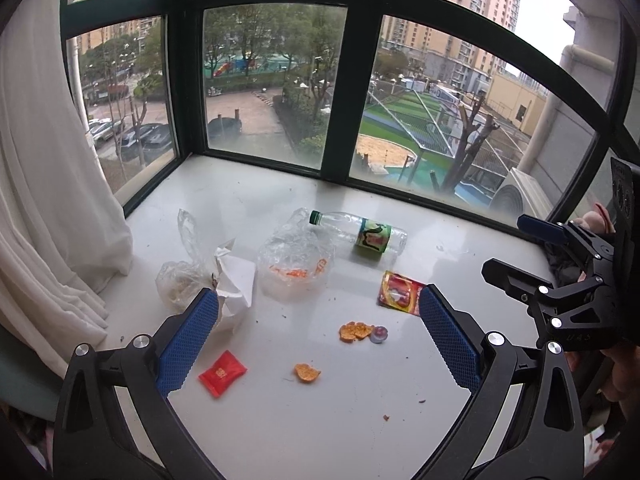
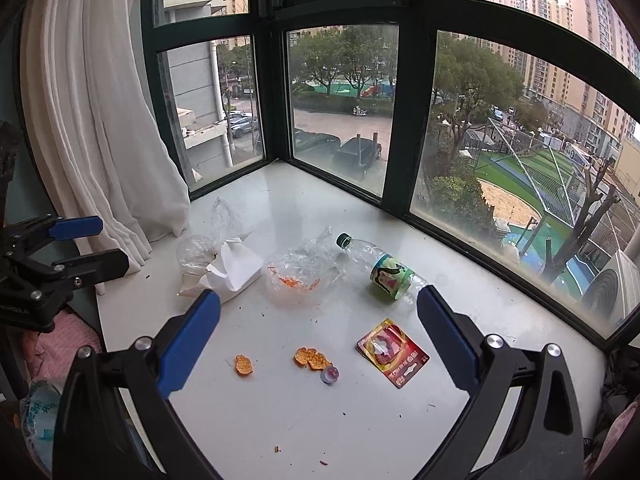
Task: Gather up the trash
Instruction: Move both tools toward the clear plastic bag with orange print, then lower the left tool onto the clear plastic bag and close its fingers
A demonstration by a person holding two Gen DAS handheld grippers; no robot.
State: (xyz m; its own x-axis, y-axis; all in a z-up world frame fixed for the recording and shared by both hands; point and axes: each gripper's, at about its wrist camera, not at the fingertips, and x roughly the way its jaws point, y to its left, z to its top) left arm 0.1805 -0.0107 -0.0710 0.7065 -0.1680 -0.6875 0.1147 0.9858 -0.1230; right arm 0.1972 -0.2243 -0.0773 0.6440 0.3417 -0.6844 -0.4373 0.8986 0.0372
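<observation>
Trash lies scattered on a white window sill point(image 1: 280, 420). A clear plastic bottle point(image 1: 360, 234) point(image 2: 380, 266) with a green cap rests on its side. Beside it are a clear bag with orange crumbs point(image 1: 294, 258) point(image 2: 304, 268), a second clear bag point(image 1: 184, 264), crumpled white paper point(image 1: 236, 280) point(image 2: 236, 266), a red snack wrapper point(image 1: 398, 292) point(image 2: 392, 352), a small red packet point(image 1: 222, 372), orange peel pieces point(image 1: 354, 331) point(image 2: 312, 358) and a small purple cup point(image 1: 379, 334) point(image 2: 330, 374). My left gripper point(image 1: 318, 292) point(image 2: 100, 246) hovers open above the trash. My right gripper point(image 2: 319, 292) point(image 1: 516, 252) is open too, holding nothing.
A white curtain point(image 1: 48, 200) point(image 2: 100, 140) hangs at the sill's left end. Dark-framed window panes point(image 1: 264, 80) close off the back and sides. A person's hand point(image 1: 616, 368) holds the right gripper. Pink cloth point(image 2: 60, 344) lies below the sill's left edge.
</observation>
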